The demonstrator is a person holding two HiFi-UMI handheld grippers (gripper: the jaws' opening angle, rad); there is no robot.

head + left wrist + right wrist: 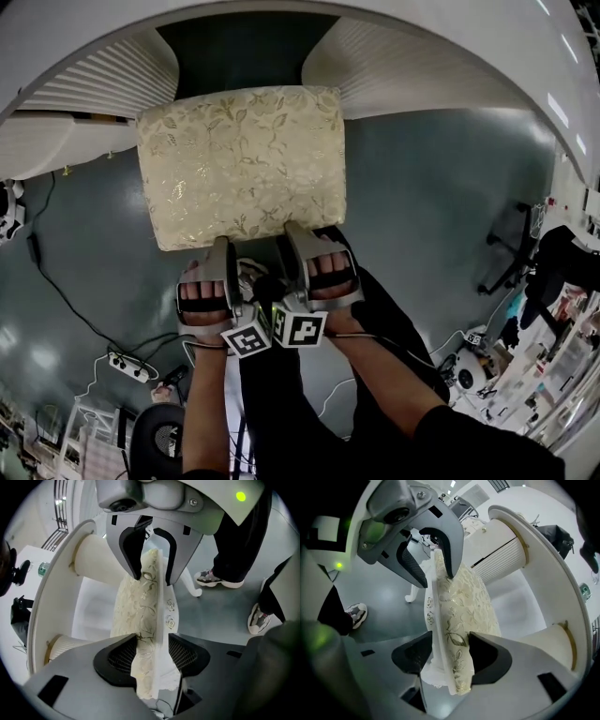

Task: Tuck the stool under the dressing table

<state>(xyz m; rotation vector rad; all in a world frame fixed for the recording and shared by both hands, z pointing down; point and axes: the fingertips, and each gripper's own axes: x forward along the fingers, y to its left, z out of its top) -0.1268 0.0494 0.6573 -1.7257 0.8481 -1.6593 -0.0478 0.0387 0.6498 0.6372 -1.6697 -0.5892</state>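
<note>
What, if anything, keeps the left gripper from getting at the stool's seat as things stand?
Probably nothing, so yes. The left gripper has the near edge of the stool seat between its jaws, which look closed on it. The right gripper grips the same edge alongside.

stool (242, 164) seat cream woven cloth, shiny gold leaf pattern, frame glossy white; dressing table (441, 47) smooth glossy white, ribbed sides; floor (441, 187) glossy grey; my left gripper (152, 641) matt grey plastic, pads (121, 657) rough black mesh
</note>
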